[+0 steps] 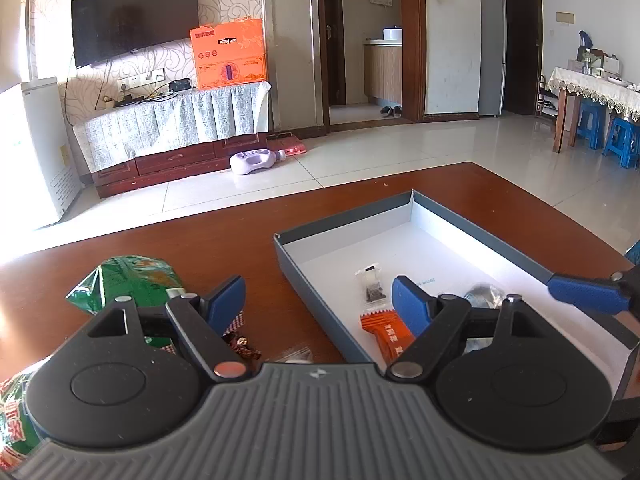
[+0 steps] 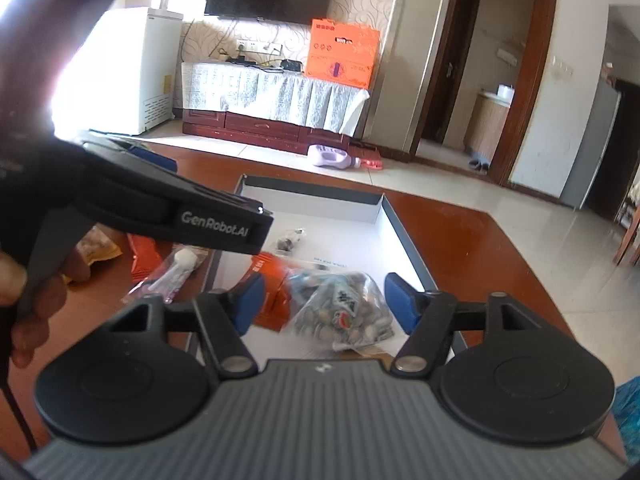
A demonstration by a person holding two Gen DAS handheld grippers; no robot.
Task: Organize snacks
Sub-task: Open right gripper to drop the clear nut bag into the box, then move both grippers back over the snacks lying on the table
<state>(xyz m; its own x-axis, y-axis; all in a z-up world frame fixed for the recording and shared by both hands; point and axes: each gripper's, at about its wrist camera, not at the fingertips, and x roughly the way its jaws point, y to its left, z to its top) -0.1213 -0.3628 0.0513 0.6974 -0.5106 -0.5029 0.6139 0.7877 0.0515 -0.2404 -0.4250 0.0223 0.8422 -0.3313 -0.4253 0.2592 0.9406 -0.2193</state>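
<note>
A shallow grey box with a white floor sits on the brown table; it also shows in the right wrist view. Inside lie an orange packet, a small dark sachet and a clear bag of round sweets. My left gripper is open and empty, straddling the box's left wall. My right gripper is open, jaws either side of the clear bag inside the box. A green snack bag lies left of the box.
More snacks lie on the table left of the box: a red checked candy, a clear white-filled packet, an orange packet and a yellow wrapper. The left gripper's body crosses the right wrist view. The table's far edge is beyond the box.
</note>
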